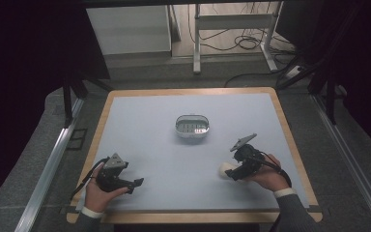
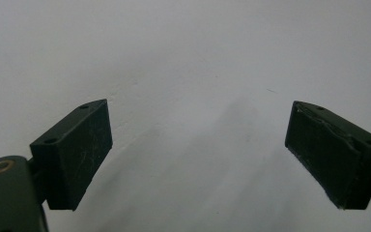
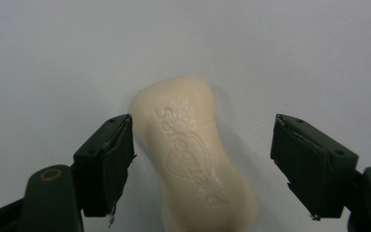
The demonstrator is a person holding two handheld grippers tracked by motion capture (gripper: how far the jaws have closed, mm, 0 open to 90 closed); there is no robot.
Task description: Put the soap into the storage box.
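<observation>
A cream bar of soap (image 3: 193, 154) with embossed lettering lies on the pale mat, between the jaws of my right gripper (image 3: 204, 126). Its left pad sits right at the soap's edge, while a gap remains at the right pad, so the gripper is open around the bar. In the high view the soap (image 1: 225, 168) lies at the front right with the right gripper (image 1: 232, 172) over it. My left gripper (image 1: 136, 183) rests at the front left, jaws wide open. In its own view the left gripper (image 2: 198, 111) has only bare mat between its pads.
A small white oval soap dish (image 1: 178, 129) with a slotted insert stands at the middle of the mat (image 1: 140, 125). The mat lies on a wooden-edged table (image 1: 290, 140). Beyond the far edge are a desk frame (image 1: 196, 43) and cables on the floor.
</observation>
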